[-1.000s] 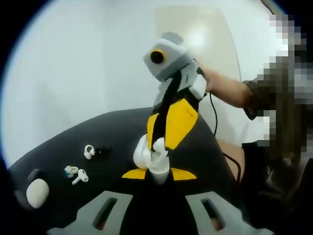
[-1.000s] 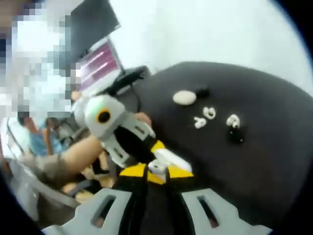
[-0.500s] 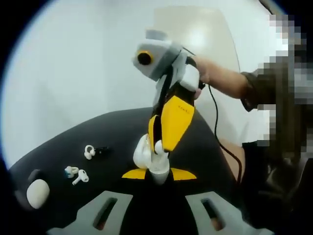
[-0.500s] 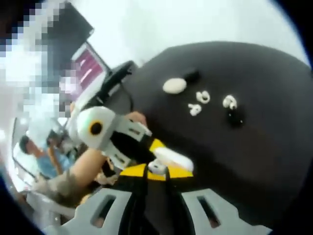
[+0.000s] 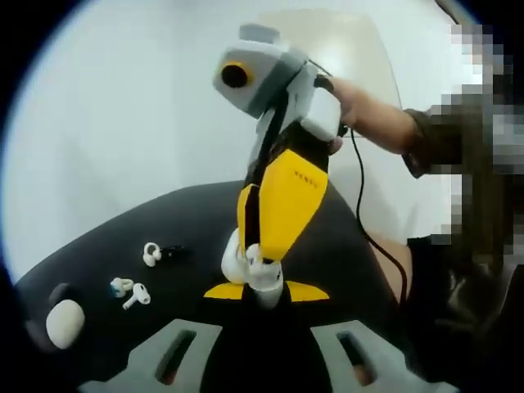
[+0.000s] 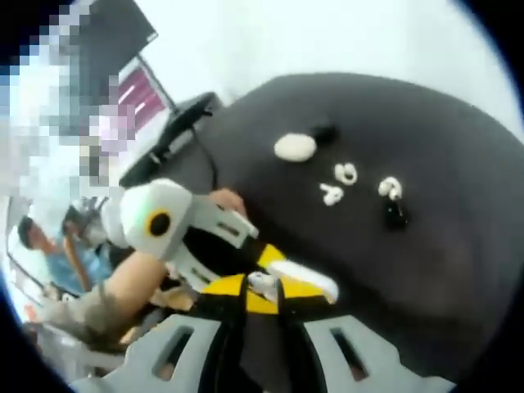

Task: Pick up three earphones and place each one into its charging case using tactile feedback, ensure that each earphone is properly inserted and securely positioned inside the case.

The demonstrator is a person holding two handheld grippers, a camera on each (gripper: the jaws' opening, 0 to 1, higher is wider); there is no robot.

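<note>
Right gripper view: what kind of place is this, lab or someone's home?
Probably a lab or office workspace. A lit monitor stands at the edge of the black table, other people sit behind it, and earphones and a white charging case are laid out for handling.

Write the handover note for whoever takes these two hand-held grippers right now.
Left hand-held gripper: shut on an open white charging case, held above the black table.
Right hand-held gripper: jaws closed, tips down at the case opening, apparently pressing an earphone in; seating can't be confirmed.
On the table: a closed white case, two loose white earbuds, and a white piece beside a small black item.
Done: nothing confirmed seated.
Left: finish this insertion, then case the rest.
</note>
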